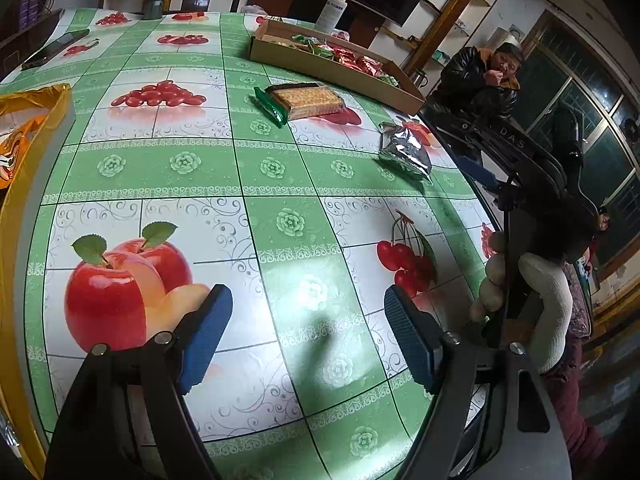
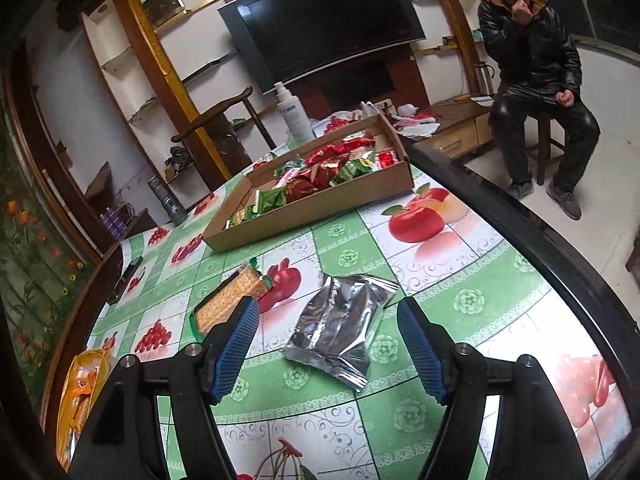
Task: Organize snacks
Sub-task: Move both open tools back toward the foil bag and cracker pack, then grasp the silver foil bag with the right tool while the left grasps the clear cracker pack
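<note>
A flat cardboard tray [image 1: 332, 67] [image 2: 316, 213] at the far side of the table holds several red and green snack packs. Nearer lie a pack of crackers in a green wrapper [image 1: 308, 100] [image 2: 230, 300] and a crumpled silver packet [image 1: 406, 152] [image 2: 340, 332]. My right gripper [image 2: 327, 312] is open just above the table; the silver packet lies between its blue pads [image 2: 236, 344] untouched, and the crackers lie just past the left finger. My left gripper [image 1: 310, 320] is open over bare tablecloth, with nothing between its fingers.
An orange snack bag [image 1: 24, 128] [image 2: 82, 396] lies at the table's left edge. A spray bottle [image 1: 334, 8] [image 2: 294, 114] stands behind the tray and a phone [image 1: 56, 49] lies far left. A gloved hand [image 1: 548, 312] shows at the right. A person [image 2: 532, 72] sits beyond the table.
</note>
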Available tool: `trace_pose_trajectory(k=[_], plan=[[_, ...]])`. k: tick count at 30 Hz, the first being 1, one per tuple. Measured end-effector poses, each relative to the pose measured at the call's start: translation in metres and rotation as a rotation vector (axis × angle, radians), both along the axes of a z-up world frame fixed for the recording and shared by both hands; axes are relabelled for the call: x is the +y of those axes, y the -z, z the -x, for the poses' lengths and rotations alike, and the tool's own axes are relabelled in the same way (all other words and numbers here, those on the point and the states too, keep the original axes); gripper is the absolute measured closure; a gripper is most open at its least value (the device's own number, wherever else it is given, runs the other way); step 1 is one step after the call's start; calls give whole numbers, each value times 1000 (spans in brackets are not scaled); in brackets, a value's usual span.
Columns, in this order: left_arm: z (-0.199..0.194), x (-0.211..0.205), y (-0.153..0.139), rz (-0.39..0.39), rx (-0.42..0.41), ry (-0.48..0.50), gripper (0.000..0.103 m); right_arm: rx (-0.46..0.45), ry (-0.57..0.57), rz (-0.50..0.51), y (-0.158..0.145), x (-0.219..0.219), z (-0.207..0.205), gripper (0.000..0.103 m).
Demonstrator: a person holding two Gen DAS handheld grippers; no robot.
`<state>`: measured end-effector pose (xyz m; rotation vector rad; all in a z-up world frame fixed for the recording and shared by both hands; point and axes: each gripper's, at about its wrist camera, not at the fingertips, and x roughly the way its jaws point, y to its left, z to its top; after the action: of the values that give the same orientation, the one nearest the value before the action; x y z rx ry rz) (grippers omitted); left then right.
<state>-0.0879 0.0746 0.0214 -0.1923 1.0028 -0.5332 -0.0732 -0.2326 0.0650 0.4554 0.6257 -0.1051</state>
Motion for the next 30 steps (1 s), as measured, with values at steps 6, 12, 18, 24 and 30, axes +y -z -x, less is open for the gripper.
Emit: trace_pose_trajectory(k=[6, 12, 18, 24, 30], plan=[[2, -5, 0, 4, -13, 24, 10, 4, 29, -54, 4, -12, 1, 29], [2, -9, 1, 5, 0, 68, 0, 53, 49, -84, 13, -17, -2, 27], [-4, -6, -1, 28, 40, 100, 0, 140, 10, -104, 28, -11, -22, 27], [-21, -23, -33, -94, -19, 124, 15, 220, 10, -69, 28, 3, -53, 26], [-87, -37, -55, -174, -95, 71, 15, 235, -44, 122, 32, 31, -62, 41]])
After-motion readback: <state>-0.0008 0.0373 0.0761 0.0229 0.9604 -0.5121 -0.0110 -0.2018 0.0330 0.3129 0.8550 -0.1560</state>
